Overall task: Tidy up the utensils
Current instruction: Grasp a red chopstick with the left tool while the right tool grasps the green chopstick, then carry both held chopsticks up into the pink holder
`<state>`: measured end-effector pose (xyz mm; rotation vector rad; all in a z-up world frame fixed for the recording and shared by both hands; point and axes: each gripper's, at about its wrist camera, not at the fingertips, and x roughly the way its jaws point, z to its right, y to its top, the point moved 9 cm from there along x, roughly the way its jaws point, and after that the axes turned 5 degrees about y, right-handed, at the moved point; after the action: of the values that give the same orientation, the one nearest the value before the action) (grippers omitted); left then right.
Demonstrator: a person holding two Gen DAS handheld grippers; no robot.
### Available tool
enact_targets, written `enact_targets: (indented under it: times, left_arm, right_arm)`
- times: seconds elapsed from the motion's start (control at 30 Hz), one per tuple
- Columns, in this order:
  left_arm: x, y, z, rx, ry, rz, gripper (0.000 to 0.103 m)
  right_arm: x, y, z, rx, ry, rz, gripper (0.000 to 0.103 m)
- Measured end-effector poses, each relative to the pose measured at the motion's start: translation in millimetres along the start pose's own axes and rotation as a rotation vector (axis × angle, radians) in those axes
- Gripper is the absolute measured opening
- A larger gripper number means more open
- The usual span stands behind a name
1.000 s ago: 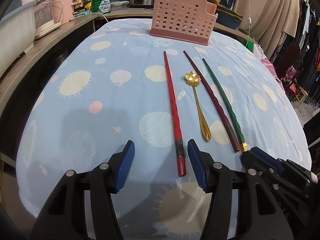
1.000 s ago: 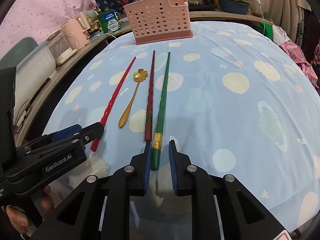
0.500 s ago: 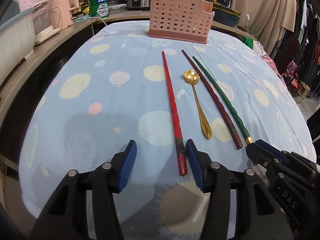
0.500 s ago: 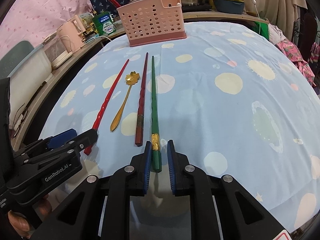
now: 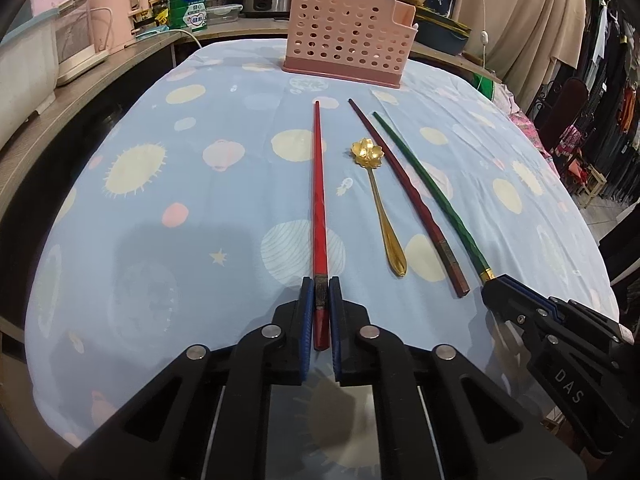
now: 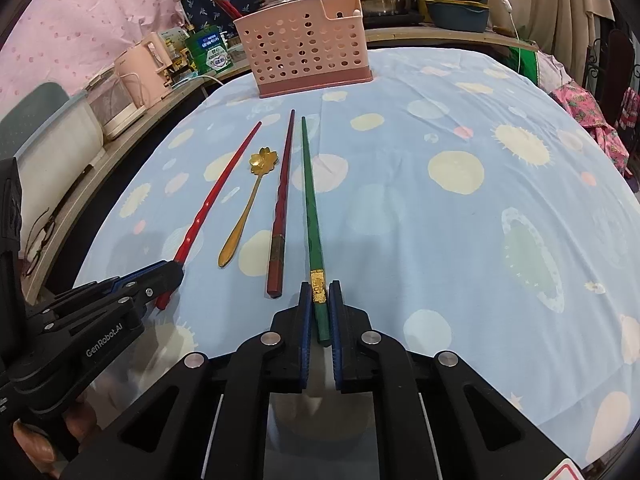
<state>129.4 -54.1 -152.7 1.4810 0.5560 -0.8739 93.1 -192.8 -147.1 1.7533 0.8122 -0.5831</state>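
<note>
Blue patterned cloth filled the left wrist view: the left gripper (image 5: 320, 296) had just snapped closed on the red chopstick (image 5: 318, 184), low centre. Right wrist view: the right gripper (image 6: 320, 300) clamped the green chopstick (image 6: 309, 192); the pink basket (image 6: 304, 52) waited, top centre. Both looked ready to lift.

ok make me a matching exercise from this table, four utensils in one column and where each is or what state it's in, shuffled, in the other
Column 1:
1. red chopstick
2. green chopstick
3. gold spoon
4. dark red chopstick

Column 2:
A. lying free, between the spoon and the green chopstick
B. clamped in the right gripper
C. lying free, flower-shaped bowl toward the pink basket
D. clamped in the left gripper, whose jaws have just been closing

Pairs: 1-D, 2-B, 3-C, 4-A
</note>
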Motion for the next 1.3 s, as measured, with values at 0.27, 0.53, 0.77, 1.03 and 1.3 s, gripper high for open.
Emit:
enact_targets:
  times: [0.27, 0.53, 0.77, 1.03, 1.3]
  left_arm:
    - [-10, 5, -3, -0.018, -0.009, 0.014, 0.007]
    - [-32, 23, -11, -0.041, -0.014, 0.063, 0.007]
    - [-54, 45, -17, -0.074, -0.032, 0.110, 0.007]
    - [-80, 81, -29, -0.106, -0.035, 0.186, 0.007]
    - [-98, 124, -48, -0.152, -0.042, 0.257, 0.007]
  right_arm:
    - [-9, 7, 2, 0.009, 0.004, 0.027, 0.007]
    - [-25, 19, 3, 0.027, 0.024, 0.070, 0.007]
    - [-50, 42, 6, 0.058, 0.048, 0.143, 0.007]
    - [-84, 86, 17, 0.105, 0.072, 0.252, 0.007]
    - [-113, 137, 28, 0.135, 0.084, 0.362, 0.007]
